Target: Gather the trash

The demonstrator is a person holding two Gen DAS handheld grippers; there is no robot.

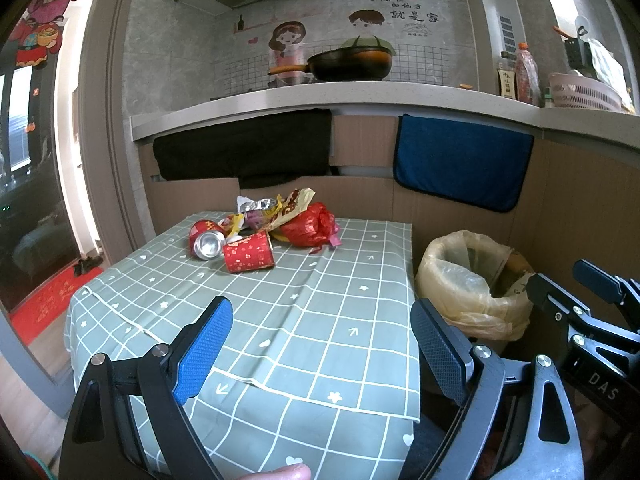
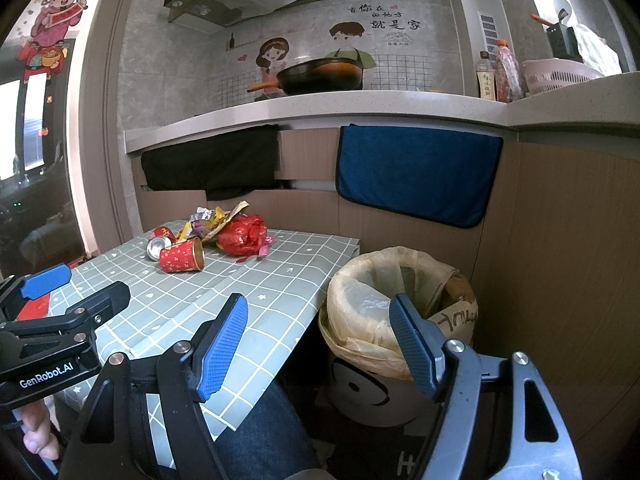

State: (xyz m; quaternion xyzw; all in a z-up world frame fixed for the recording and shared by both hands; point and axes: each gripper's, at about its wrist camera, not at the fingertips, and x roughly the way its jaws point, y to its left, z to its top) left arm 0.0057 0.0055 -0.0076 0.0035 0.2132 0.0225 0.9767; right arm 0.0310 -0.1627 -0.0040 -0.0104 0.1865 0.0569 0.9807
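A heap of trash lies at the far end of the checked table (image 1: 320, 320): a red paper cup (image 1: 248, 256) on its side, a crushed can (image 1: 208, 244), a red plastic bag (image 1: 310, 226) and snack wrappers (image 1: 288, 208). The same cup (image 2: 182, 256) and red bag (image 2: 242, 234) show in the right wrist view. A bin lined with a yellowish bag (image 1: 476, 280) (image 2: 384, 304) stands right of the table. My left gripper (image 1: 320, 348) hovers open over the near table end. My right gripper (image 2: 320, 344) is open above the gap between table and bin. Both hold nothing.
A kitchen counter (image 1: 360, 96) with a black pan (image 1: 348, 64), bottles and a pink basket runs behind the table. Black and blue cloths (image 1: 460, 160) hang on the cabinet fronts. A person's knee in jeans (image 2: 264, 432) sits under the table edge.
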